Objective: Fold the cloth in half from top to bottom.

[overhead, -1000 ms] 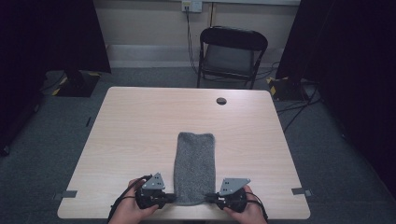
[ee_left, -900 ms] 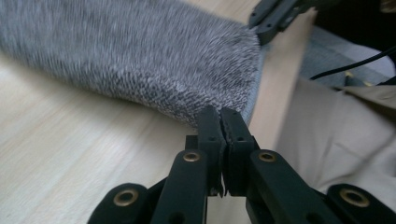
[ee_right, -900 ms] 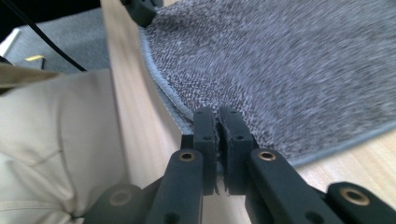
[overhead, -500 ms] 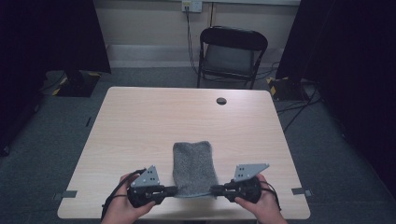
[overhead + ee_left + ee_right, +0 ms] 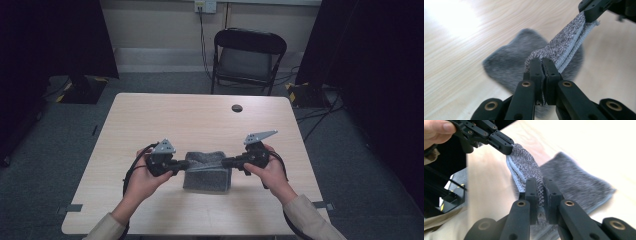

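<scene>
A grey knitted cloth (image 5: 207, 172) lies near the table's front edge, with its near edge lifted and stretched between both grippers. My left gripper (image 5: 184, 165) is shut on the cloth's left corner; in the left gripper view the jaws pinch the grey cloth (image 5: 564, 46), and the right gripper's jaws clamp its far end. My right gripper (image 5: 226, 162) is shut on the right corner; in the right gripper view the cloth (image 5: 529, 168) runs taut from its jaws to the left gripper. The rest of the cloth (image 5: 576, 182) rests folded on the table beneath.
The wooden table (image 5: 200, 120) has a small black round item (image 5: 237, 108) near its far edge. A black folding chair (image 5: 247, 57) stands behind the table. Dark curtains hang at both sides.
Both grippers have lifted the cloth's near edge and carried it forward over the rest, so the long strip now looks folded and much shorter.
</scene>
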`<state>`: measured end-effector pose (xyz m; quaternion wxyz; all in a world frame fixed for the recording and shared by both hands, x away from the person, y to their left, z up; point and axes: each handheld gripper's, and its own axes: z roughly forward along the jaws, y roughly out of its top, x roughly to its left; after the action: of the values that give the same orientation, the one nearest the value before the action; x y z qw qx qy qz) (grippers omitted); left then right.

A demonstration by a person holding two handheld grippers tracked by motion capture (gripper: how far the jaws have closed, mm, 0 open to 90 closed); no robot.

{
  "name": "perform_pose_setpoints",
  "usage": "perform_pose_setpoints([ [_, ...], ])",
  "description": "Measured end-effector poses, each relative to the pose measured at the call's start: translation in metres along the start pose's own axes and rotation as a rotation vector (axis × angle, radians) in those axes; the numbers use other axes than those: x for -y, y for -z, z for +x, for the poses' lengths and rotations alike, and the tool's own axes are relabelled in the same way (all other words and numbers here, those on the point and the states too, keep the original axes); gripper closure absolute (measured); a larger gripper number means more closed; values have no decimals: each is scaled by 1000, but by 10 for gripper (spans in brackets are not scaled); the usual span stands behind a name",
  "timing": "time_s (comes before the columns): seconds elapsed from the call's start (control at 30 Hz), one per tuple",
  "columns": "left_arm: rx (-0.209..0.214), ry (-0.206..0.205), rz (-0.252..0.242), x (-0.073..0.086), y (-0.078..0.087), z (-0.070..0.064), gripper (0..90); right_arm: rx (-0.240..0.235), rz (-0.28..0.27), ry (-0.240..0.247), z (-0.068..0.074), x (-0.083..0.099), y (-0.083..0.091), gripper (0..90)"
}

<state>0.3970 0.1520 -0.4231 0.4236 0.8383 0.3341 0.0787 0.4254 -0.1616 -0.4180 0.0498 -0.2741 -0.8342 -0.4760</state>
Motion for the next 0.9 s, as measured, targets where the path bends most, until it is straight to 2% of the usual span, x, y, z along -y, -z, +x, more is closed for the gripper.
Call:
perform_pose_setpoints([
  [0.07,-13,34,28,-2,-17,16,874,23,13,-20,-18,-2,-12,824],
  [0.1,-22,39,34,-2,-21,22,868,38,18,-36,-28,-2,-20,788],
  [0.17,-49,64,39,-2,-34,34,806,51,20,-54,-42,-2,-29,773],
  [0.23,-80,111,56,0,-42,45,778,76,35,-72,-53,0,-41,690],
  [0.27,-95,134,47,0,-44,48,721,89,23,-85,-58,1,-45,625],
  [0.3,-131,141,31,1,-46,51,618,118,11,-100,-61,2,-49,540],
  [0.33,-148,133,19,1,-47,52,485,149,5,-106,-64,3,-52,507],
  [0.37,-146,115,12,2,-47,52,416,170,-20,-109,-65,5,-52,496],
  [0.4,-136,100,11,1,-46,51,412,192,-47,-106,-67,6,-51,449],
  [0.43,-130,86,3,1,-44,49,404,216,-50,-97,-69,7,-50,413],
  [0.5,-133,46,-19,0,-38,44,341,257,-81,-70,-69,8,-43,389],
  [0.53,-127,35,-30,0,-34,41,319,258,-85,-53,-68,7,-40,388],
  [0.6,-104,62,-68,0,-28,38,304,255,-114,-13,-61,7,-31,387],
  [0.67,-84,97,-85,3,-22,35,286,228,-130,0,-52,7,-26,385],
  [0.73,-74,68,-45,8,-23,31,296,221,-122,23,-43,10,-25,401],
  [0.8,-70,37,-19,16,-31,27,309,241,-79,45,-38,16,-31,423],
  [0.83,-64,30,-17,20,-35,25,319,264,-67,56,-37,19,-34,426],
  [0.87,-51,44,-29,22,-39,23,343,279,-67,52,-38,21,-37,442],
  [0.9,-48,47,-39,23,-43,24,380,285,-73,31,-41,24,-39,460],
])
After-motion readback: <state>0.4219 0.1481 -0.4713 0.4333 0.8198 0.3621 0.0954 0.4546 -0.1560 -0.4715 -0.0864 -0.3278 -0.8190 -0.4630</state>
